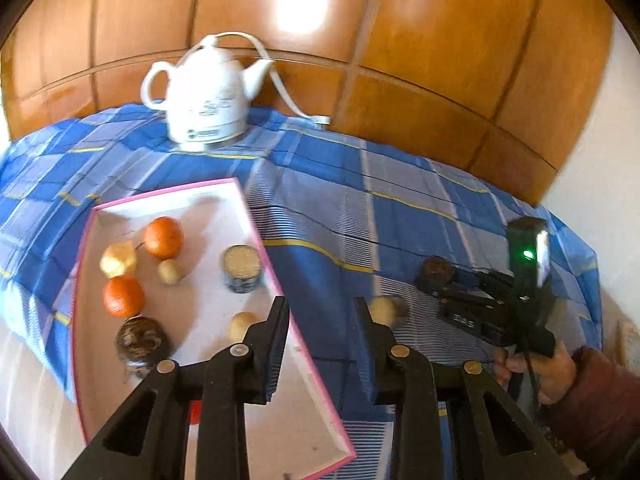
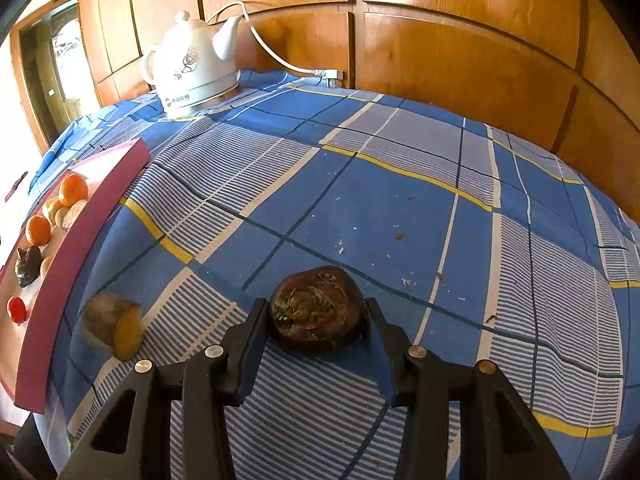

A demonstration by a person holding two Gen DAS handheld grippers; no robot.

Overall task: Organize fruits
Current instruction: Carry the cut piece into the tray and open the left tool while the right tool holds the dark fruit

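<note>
A dark brown, wrinkled round fruit (image 2: 316,312) sits low over the blue checked cloth, and my right gripper (image 2: 316,320) is shut on it, one pad on each side. The left wrist view shows that fruit (image 1: 438,269) at the tip of the right gripper (image 1: 434,280). My left gripper (image 1: 322,308) is shut, a narrow gap between its fingers with nothing in it, above the right rim of the pink-edged tray (image 1: 256,228). The tray holds two oranges (image 1: 163,237), a yellow fruit (image 1: 119,259), small brown fruits, a dark one (image 1: 142,340) and a corn piece (image 1: 242,268).
A cut brownish root piece (image 2: 112,328) lies on the cloth between tray and right gripper. A white kettle (image 1: 208,92) with its cord stands at the back by the wooden panelling. A person's hand (image 1: 536,372) holds the right gripper. The cloth-covered table (image 2: 400,200) bears small crumbs.
</note>
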